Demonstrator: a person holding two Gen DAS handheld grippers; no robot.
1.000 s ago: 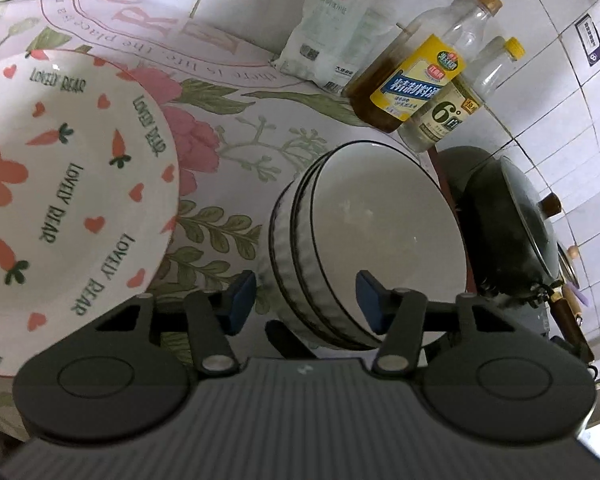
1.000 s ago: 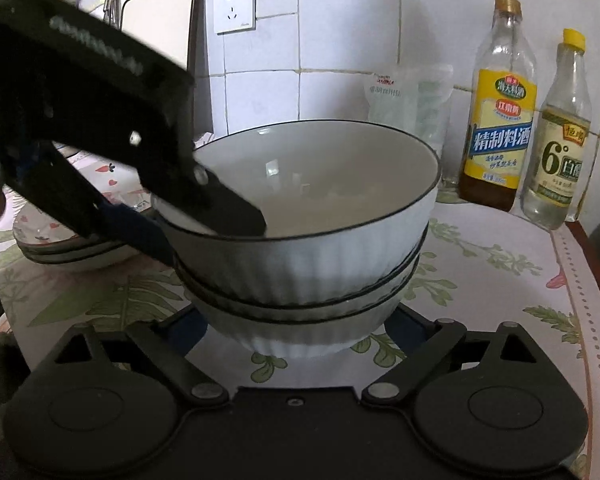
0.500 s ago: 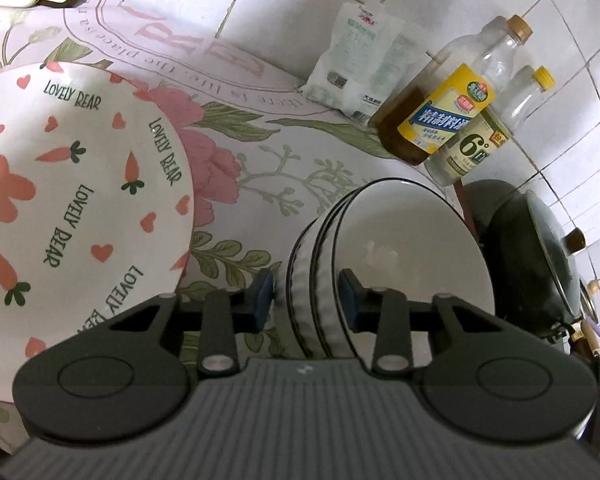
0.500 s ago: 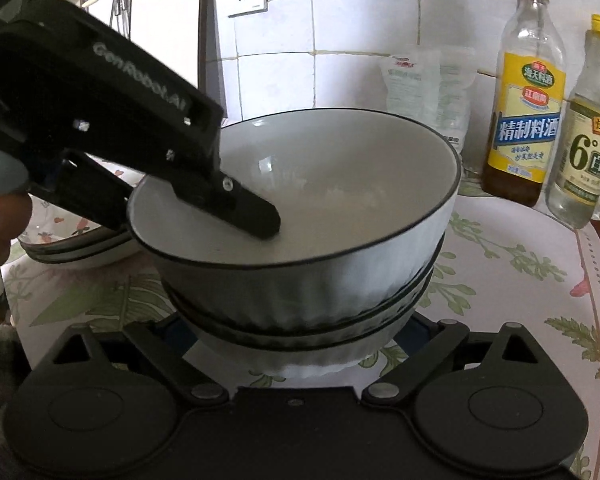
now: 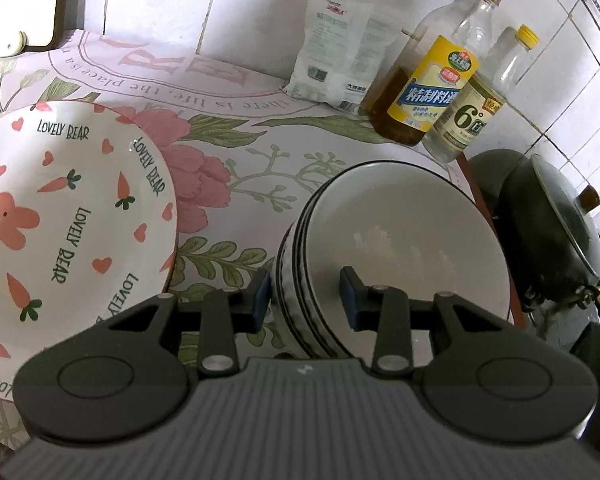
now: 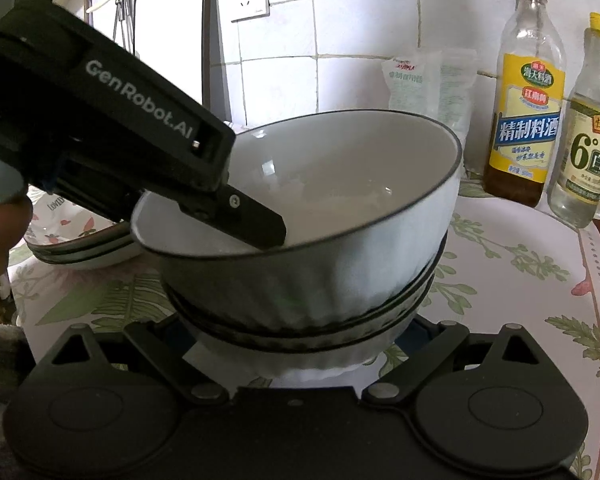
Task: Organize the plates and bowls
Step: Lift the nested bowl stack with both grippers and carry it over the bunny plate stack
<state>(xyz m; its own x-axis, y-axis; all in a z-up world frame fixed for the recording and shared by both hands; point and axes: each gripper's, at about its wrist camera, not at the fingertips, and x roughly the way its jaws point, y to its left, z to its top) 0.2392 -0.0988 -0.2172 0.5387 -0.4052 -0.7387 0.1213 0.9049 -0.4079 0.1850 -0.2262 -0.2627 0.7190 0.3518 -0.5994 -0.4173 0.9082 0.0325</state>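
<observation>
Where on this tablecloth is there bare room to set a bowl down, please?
The widest bare patch lies between the carrot plate, the bowl stack and the white pouch at the wall. Another lies right of the stack, before the two bottles. It is crowded by the bottles and the dark pot.
</observation>
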